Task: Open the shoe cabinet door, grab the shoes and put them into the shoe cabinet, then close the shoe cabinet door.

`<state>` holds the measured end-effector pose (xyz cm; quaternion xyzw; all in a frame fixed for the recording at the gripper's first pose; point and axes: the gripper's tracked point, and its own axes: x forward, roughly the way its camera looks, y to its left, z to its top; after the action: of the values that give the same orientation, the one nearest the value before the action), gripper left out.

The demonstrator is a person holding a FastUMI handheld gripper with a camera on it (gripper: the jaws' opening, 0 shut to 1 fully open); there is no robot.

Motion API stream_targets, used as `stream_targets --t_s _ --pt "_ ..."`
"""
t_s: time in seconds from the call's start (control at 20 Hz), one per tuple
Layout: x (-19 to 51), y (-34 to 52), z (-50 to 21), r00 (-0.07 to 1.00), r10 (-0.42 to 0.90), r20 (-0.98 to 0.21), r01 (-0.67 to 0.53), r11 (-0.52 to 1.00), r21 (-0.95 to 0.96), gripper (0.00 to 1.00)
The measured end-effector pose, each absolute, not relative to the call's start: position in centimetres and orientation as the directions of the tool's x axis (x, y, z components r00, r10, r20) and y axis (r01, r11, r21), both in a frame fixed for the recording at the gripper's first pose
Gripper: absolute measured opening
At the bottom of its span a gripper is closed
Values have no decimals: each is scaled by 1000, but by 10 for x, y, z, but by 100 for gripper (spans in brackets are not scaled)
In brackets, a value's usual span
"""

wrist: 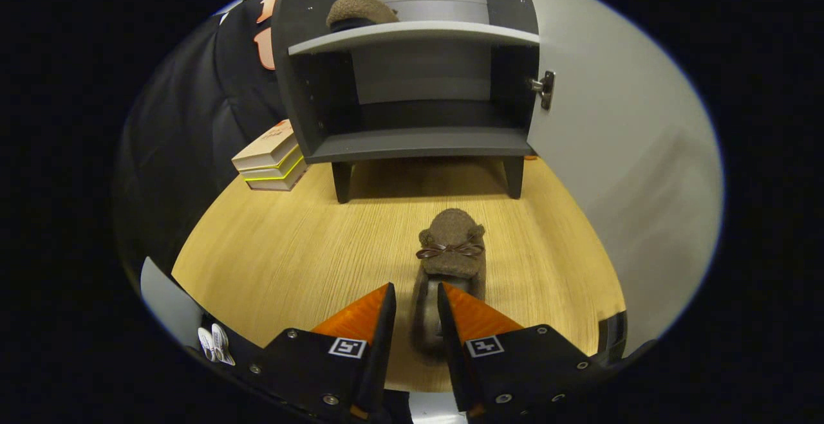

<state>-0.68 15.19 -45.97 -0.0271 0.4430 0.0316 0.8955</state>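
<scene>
A brown fuzzy shoe (452,244) with a small bow lies on the wooden table, toe towards the cabinet. My gripper (416,298) is at its heel end, fingers drawn close together. The left fingertip (384,302) is outside the shoe's left wall and the right fingertip (447,302) is over the shoe's opening, so they pinch the heel wall. Beyond stands the dark grey shoe cabinet (412,144) on short legs, with its pale door (618,154) swung open to the right. A second brown shoe (360,11) sits on the cabinet's upper shelf (412,33). The lower compartment holds nothing.
A stack of books (270,160) lies on the table just left of the cabinet. The open door runs along the right side of the table, hinge (544,88) at the cabinet's right wall. Bare wood (290,244) lies left of the shoe.
</scene>
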Motion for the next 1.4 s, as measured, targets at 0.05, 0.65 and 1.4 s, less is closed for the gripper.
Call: stream_targets --t_s 0.05,0.65,1.4 --pt "-5 152 -469 596 35 -802 -80 997 -16 42" --pt "-1 155 -525 518 -14 -855 -135 986 -98 14" --pt "10 160 -389 673 -15 -740 -114 986 -124 5"
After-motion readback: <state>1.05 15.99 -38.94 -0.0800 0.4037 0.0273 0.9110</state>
